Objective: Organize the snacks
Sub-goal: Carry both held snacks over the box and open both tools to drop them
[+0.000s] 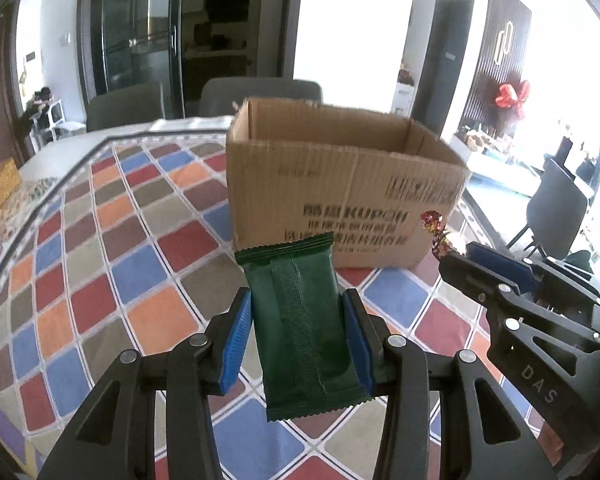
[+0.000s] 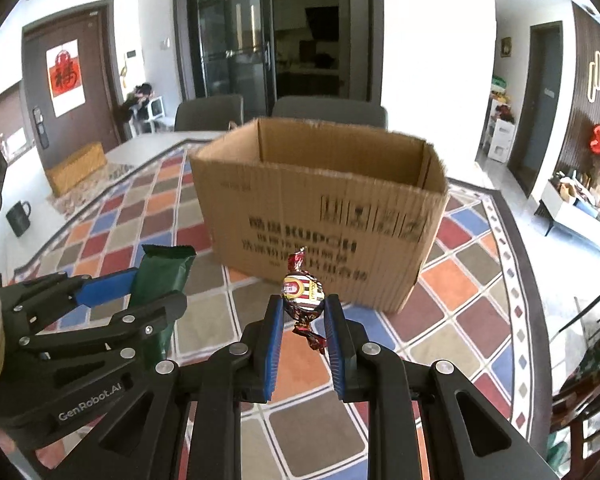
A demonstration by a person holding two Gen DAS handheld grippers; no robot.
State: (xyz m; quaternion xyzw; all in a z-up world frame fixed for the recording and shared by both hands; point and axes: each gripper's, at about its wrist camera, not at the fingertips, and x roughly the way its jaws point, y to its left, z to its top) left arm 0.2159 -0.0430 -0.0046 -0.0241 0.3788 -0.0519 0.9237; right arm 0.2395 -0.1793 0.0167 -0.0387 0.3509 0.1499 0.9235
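Green wrapper (image 1: 300,320) sits pinched between your left gripper's (image 1: 298,332) blue pads, centre frame; your right gripper (image 2: 302,316) is pressed tight on a twist-wrapped candy (image 2: 302,290), lower centre. The cardboard box (image 2: 320,216) stands open-topped just ahead on the checked tablecloth (image 2: 472,280). Clear its near rim before letting go. Keep the grippers apart. Open room left; a mug (image 2: 18,218) sits far left.

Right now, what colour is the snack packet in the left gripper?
Dark green, the snack packet shows best in the left wrist view.
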